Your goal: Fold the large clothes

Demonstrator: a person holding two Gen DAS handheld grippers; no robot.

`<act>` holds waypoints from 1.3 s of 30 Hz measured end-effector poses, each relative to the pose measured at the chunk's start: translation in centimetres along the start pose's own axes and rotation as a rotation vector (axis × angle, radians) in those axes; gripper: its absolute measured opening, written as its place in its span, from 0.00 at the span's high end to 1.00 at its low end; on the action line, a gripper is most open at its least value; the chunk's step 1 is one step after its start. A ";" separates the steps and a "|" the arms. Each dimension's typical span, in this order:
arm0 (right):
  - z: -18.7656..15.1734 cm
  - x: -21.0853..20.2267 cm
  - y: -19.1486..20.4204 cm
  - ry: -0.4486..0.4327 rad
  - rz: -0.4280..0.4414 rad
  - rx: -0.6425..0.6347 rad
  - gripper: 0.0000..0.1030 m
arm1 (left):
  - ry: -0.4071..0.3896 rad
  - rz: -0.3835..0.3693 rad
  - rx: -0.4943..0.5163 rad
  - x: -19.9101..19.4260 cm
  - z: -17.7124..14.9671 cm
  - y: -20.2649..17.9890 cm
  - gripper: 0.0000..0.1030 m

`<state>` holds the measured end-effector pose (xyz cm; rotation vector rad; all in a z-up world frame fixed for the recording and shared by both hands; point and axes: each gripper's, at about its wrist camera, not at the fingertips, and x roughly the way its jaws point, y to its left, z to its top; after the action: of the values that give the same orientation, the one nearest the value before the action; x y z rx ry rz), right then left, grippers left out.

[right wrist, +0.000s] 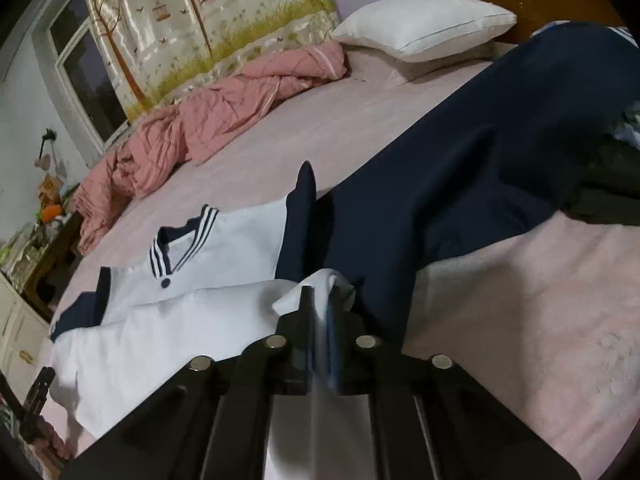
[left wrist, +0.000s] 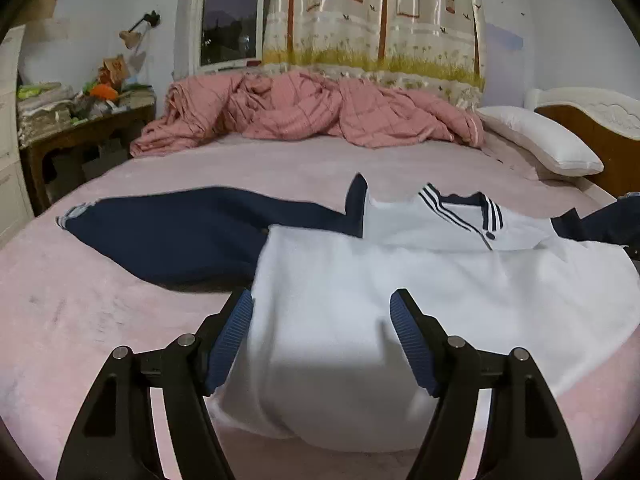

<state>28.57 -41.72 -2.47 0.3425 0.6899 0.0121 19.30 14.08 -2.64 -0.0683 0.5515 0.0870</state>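
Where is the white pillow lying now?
The white pillow lies at the bed's right end, by the headboard, right of the pink quilt.

The room is lit dimly and evenly by indoor light, and darkness is seen through the window (left wrist: pixel 230 16). Glare is thrown off the glossy curtain (left wrist: pixel 372 20). A soft shadow is cast on the white shirt (left wrist: pixel 340 360). Straight lines are bent towards the black-vignetted edges, and slight motion blur is shown on near cloth.

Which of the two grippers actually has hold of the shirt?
The right gripper: its jaws are shut on the white shirt. The left gripper has open jaws, gripping nothing.
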 end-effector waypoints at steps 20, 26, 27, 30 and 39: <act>-3.4 -6.3 -2.9 0.053 -0.076 0.055 0.89 | -0.018 0.053 0.135 0.5 -1.2 -3.2 0.27; -6.7 -7.1 -4.1 0.120 -0.043 0.091 0.51 | -0.056 0.036 0.135 -0.1 -1.1 -3.2 0.24; -6.9 -7.1 -4.1 0.121 -0.044 0.098 0.43 | -0.054 0.035 0.133 0.1 -1.0 -3.1 0.24; -7.1 -6.4 -4.7 0.149 -0.048 0.137 0.43 | -0.046 0.034 0.109 0.3 -0.9 -2.8 0.24; -7.5 -5.5 -5.4 0.153 0.009 0.191 0.90 | -0.033 0.036 0.094 0.6 -1.0 -2.7 0.24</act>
<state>19.10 -45.21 -6.11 0.5322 0.8437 -0.0195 19.58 11.38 -3.72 0.0349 0.5229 0.0973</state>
